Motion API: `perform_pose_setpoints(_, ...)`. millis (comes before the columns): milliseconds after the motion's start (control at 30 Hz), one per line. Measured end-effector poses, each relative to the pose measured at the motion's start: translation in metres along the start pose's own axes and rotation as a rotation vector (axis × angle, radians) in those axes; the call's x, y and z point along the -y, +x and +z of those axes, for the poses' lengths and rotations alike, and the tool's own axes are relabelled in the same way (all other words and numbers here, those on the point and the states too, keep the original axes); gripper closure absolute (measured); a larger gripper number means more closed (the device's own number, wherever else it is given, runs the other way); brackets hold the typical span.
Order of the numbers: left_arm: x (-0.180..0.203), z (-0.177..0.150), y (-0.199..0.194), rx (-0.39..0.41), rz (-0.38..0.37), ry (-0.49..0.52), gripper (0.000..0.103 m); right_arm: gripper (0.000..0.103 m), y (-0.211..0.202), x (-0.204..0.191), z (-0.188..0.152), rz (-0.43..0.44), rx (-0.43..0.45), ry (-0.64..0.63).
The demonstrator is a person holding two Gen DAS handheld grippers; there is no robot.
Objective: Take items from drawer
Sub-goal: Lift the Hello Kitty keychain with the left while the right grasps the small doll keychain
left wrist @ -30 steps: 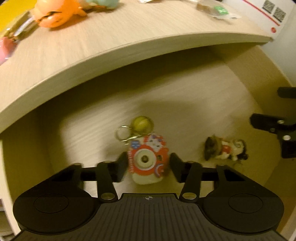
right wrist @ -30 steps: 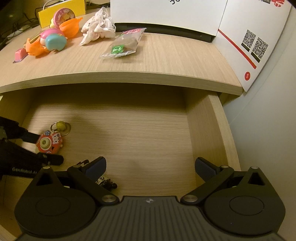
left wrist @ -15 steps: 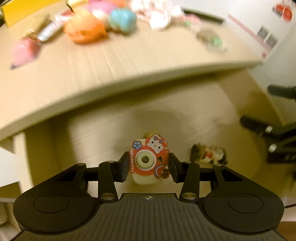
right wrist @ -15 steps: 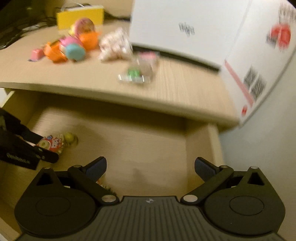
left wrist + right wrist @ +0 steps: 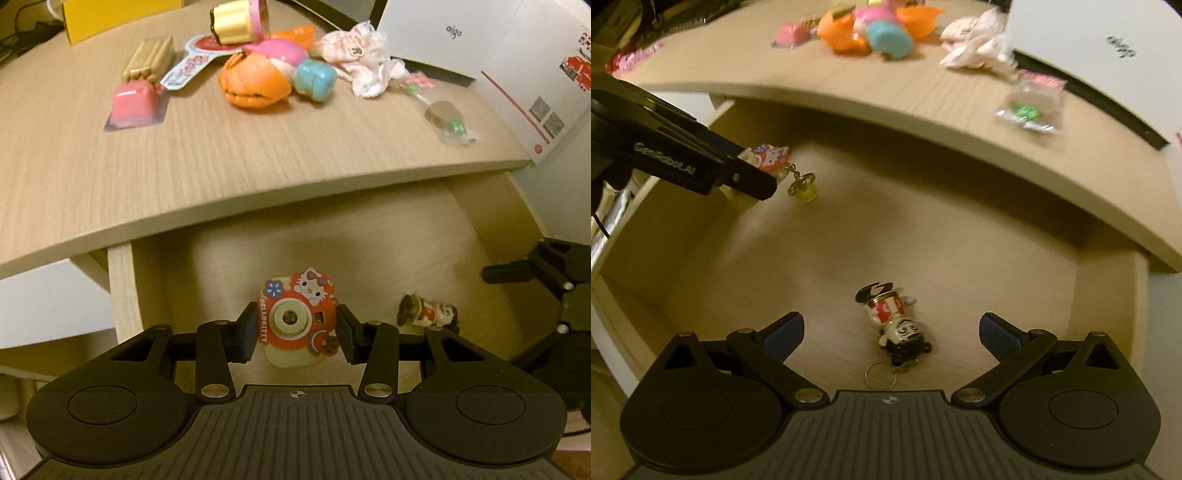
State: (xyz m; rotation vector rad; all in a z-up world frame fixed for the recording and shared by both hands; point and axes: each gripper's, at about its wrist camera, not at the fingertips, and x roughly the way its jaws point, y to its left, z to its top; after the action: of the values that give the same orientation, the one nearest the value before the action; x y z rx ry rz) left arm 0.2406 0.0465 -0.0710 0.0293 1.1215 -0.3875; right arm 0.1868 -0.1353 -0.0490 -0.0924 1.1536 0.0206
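Observation:
My left gripper [image 5: 297,326] is shut on a red Hello Kitty toy camera keychain [image 5: 295,317], held up above the open wooden drawer [image 5: 369,258]. In the right wrist view the same toy camera [image 5: 768,157] hangs at the left gripper [image 5: 750,177], with a yellow ball charm [image 5: 805,186] dangling below it. A small figurine keychain [image 5: 895,321] with a black head and red-white body lies on the drawer floor [image 5: 923,229]. My right gripper [image 5: 891,328] is open just above it, one finger on each side. The figurine [image 5: 424,314] also shows at the right of the left wrist view.
On the desk top [image 5: 184,158] above the drawer lie several toys: an orange shell toy [image 5: 255,83], a pink block [image 5: 135,101], a blue-green cylinder [image 5: 314,79], white cloth [image 5: 362,66] and a clear bag [image 5: 447,122]. A white box [image 5: 480,48] stands at the back right.
The left gripper closed on the toy camera and lifted it out of the drawer. The right gripper swung left and down over the figurine keychain.

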Motion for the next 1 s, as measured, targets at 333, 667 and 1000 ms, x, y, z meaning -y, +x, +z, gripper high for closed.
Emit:
perform_pose_setpoints(333, -0.001, -0.008, 0.001, -0.015, -0.003, 0.007, 0.055, 0.041, 0.041, -0.006, 0.018, -0.050, -0.139, -0.049)
perform_pose_setpoints(667, 0.012, -0.029, 0.003, -0.072, -0.025, 0.018, 0.055, 0.075, 0.025, -0.011, 0.001, -0.062, -0.119, -0.053)
perform_pose_setpoints(1000, 0.017, 0.050, -0.104, 0.329, -0.055, 0.038, 0.055, 0.075, -0.095, 0.019, 0.049, -0.098, 0.269, 0.067)
